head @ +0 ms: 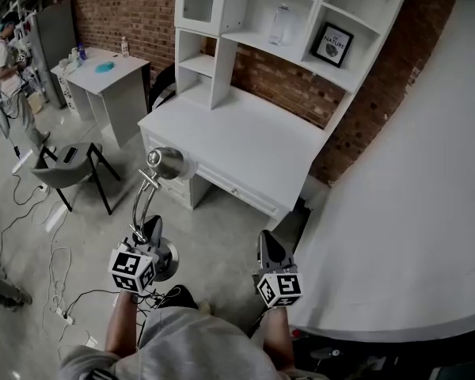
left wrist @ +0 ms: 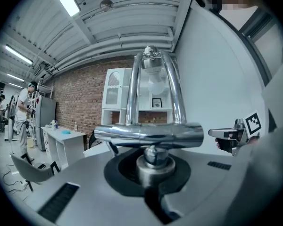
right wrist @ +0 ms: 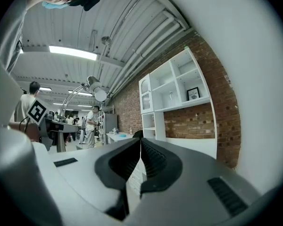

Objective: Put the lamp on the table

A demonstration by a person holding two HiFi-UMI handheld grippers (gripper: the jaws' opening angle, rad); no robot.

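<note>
A curved white surface point(head: 412, 212) fills the right side of the head view. To its left a white table point(head: 245, 145) stands against a brick wall point(head: 134, 10), and a white shelf unit point(head: 220, 54) sits along the table's back edge. The table top in front of the shelves is bare. A smaller table point(head: 111, 74) stands farther off at the upper left, with a person point(head: 12, 62) beside it. A grey chair point(head: 67, 172) is on the floor between that table and the viewer, and cables point(head: 32, 236) trail over the floor near it.

The lamp point(head: 141, 204) is not on the table. It is held upright in the air above the floor, off the table's front left corner, and its chrome head shows just in front of that corner. The left gripper point(head: 152, 232) has its jaws pinching the lamp low on its chrome post, close to the round base. Two chrome rods rise from there to the head.

The right gripper point(head: 271, 248) hangs near the front edge of the curved white surface, well apart from the lamp. Its jaws are pressed together with nothing between them.

On the shelves, a framed picture point(head: 332, 44) leans in a right-hand compartment. A clear bottle point(head: 279, 24) stands in the middle one.
</note>
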